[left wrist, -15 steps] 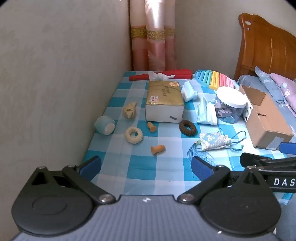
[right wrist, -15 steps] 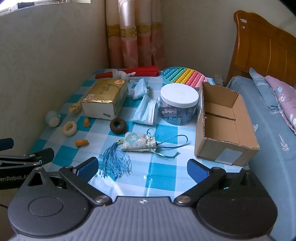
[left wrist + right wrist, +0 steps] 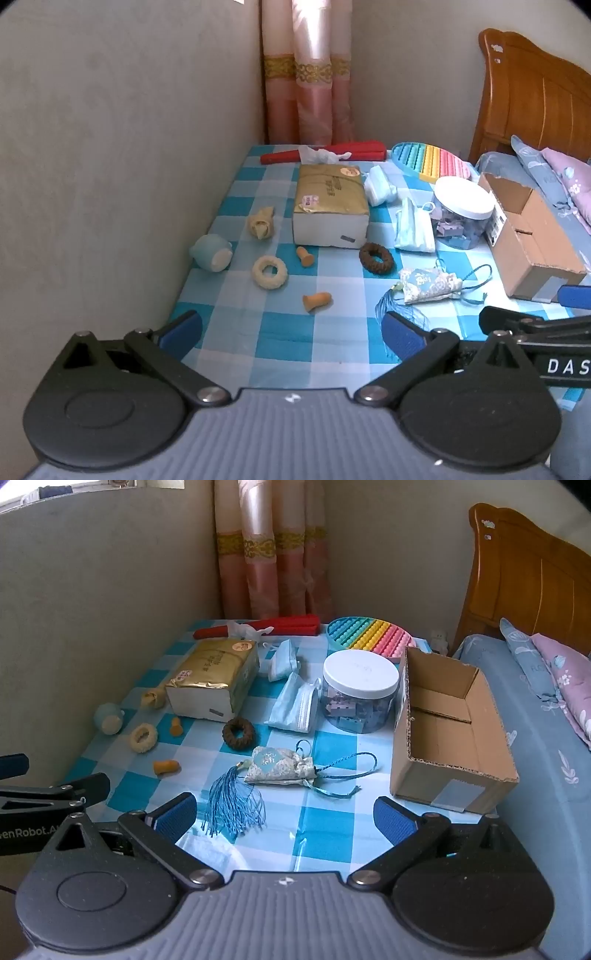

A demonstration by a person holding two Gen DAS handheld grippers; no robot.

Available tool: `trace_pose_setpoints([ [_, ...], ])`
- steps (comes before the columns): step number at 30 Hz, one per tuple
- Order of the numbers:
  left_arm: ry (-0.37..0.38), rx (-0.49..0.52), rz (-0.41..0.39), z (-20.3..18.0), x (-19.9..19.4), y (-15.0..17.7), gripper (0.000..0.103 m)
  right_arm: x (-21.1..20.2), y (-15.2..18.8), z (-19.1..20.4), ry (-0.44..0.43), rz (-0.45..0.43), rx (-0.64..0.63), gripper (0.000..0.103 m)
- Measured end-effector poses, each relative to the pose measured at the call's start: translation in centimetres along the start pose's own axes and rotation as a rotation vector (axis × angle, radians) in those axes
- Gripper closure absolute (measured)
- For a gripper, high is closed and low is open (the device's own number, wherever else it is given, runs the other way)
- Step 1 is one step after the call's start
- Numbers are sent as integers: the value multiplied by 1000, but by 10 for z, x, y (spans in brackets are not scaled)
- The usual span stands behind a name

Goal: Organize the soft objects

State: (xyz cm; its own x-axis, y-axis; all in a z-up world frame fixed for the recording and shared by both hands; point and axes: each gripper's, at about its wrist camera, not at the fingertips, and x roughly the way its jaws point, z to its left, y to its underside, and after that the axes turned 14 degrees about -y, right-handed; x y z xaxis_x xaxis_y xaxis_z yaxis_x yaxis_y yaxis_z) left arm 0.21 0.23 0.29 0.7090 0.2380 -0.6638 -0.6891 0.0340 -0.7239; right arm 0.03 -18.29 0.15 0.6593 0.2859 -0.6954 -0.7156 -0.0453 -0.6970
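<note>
Soft objects lie scattered over the blue-and-white checked tablecloth [image 3: 332,295], none yet in the open brown cardboard box [image 3: 532,236], so the step in hand looks like choosing a first pick.

Left wrist view: the left gripper [image 3: 291,328] hangs above the near edge of the table, tilted down, jaws spread wide with nothing between them. Nearest ahead is an orange foam earplug [image 3: 317,301]; a second orange earplug [image 3: 305,256] stands just before the gold-wrapped tissue pack [image 3: 330,206]. A cream fuzzy hair ring [image 3: 269,272] lies between a pale blue squishy pot [image 3: 211,253] on its side and the earplugs; a beige knotted cloth piece [image 3: 261,223] sits behind it, and a dark brown fuzzy hair ring [image 3: 376,257] is to the right. For this hand the earplug is small and likely to roll, so I would straddle it across its length and close slowly.

Right wrist view: the right gripper [image 3: 284,814] also stands wide open and empty, low over the blue tassel [image 3: 234,806] of a pale blue patterned sachet [image 3: 282,767] with a looped cord. Pale blue face masks [image 3: 295,705] lie beside a clear plastic jar with a white lid [image 3: 356,694], which touches or nearly touches the box. Grip the sachet by its padded body, not the tassel or cord, which would probably trail and snag; lift it clear of the box wall before letting go.
</note>
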Motion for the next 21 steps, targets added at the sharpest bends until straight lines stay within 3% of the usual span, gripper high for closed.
trace_pose_setpoints([
  [21, -5, -1, -8, -1, -5, 0, 1, -5, -2, -2, -8, -10, -5, 0],
])
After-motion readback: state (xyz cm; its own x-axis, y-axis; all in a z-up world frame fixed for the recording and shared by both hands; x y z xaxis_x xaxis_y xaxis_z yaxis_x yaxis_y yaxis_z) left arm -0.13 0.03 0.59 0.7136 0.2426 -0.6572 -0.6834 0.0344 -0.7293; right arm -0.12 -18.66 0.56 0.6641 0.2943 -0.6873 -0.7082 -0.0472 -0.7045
